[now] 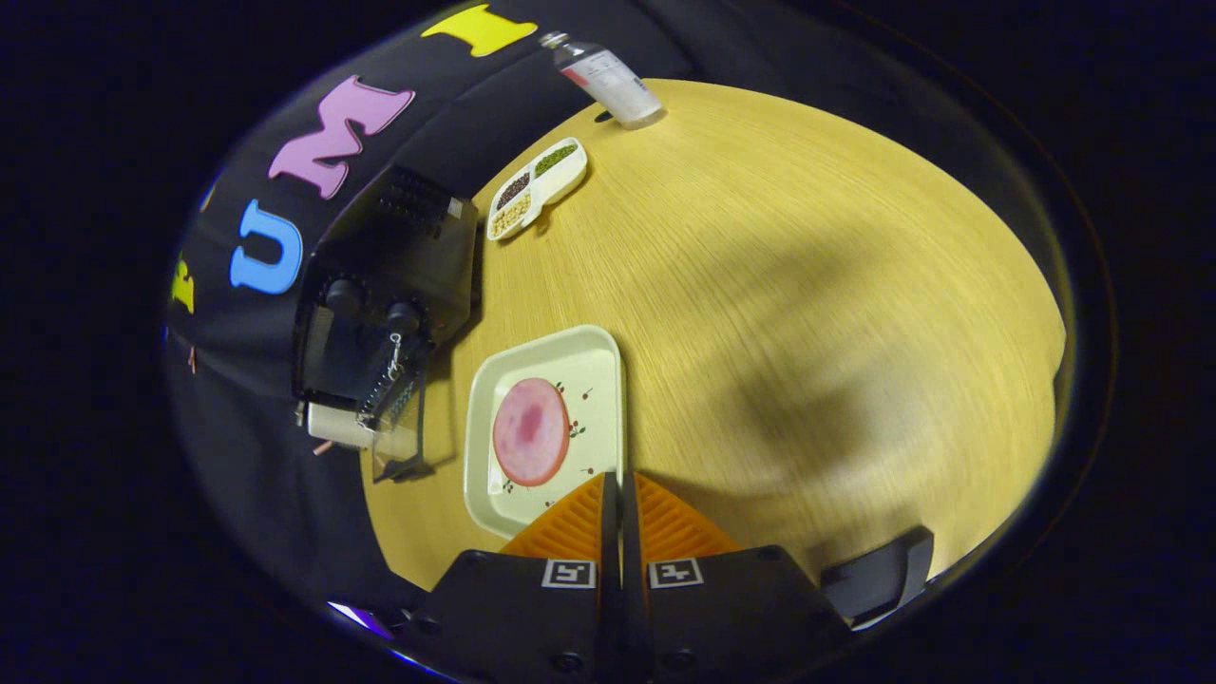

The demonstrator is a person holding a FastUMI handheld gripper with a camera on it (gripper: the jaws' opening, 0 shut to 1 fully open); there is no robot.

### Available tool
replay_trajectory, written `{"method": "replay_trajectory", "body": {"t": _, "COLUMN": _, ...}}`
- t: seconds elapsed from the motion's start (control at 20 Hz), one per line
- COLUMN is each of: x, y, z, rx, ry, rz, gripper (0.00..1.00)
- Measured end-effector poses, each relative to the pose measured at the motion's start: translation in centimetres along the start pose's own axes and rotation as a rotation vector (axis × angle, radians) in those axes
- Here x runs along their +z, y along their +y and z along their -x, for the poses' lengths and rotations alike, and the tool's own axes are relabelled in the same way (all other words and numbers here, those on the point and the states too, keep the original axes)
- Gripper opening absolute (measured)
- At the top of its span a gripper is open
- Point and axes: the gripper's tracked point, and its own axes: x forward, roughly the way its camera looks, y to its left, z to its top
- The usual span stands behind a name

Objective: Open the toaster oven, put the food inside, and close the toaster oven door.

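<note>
A round wooden table [807,285] is seen from above, with a broad shadow cast across its middle. At its edge against the booth wall, a black toaster oven [385,285] is placed, its glass door [399,432] hanging open and two knobs showing on its front. Just beside the oven, a cream tray [603,366] is set on the table, and a round pink slice of food [530,431] is laid on it. Further along the same edge, a white divided dish [538,187] holding dark, green and pale grains is placed, and beyond it a clear bottle [608,81] is stood. The gripper [619,494] is held over the tray's near corner, its fingers pressed together with nothing between them.
</note>
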Motion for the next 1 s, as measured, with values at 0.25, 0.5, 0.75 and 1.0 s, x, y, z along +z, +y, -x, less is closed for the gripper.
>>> {"method": "replay_trajectory", "body": {"t": 0.25, "x": 0.4, "y": 1.6, "z": 1.2, "rx": 0.103, "ry": -0.028, "rz": -0.167, "gripper": 0.06}}
{"method": "replay_trajectory", "body": {"t": 0.5, "x": 0.4, "y": 2.5, "z": 2.3, "rx": 0.167, "ry": -0.063, "rz": -0.320, "gripper": 0.06}}
{"method": "replay_trajectory", "body": {"t": 0.75, "x": -0.1, "y": 4.4, "z": 4.5, "rx": 0.191, "ry": -0.131, "rz": -0.365, "gripper": 0.06}}
{"method": "replay_trajectory", "body": {"t": 1.0, "x": -1.5, "y": 9.1, "z": 6.1, "rx": 0.245, "ry": -0.208, "rz": -0.433, "gripper": 0.06}}
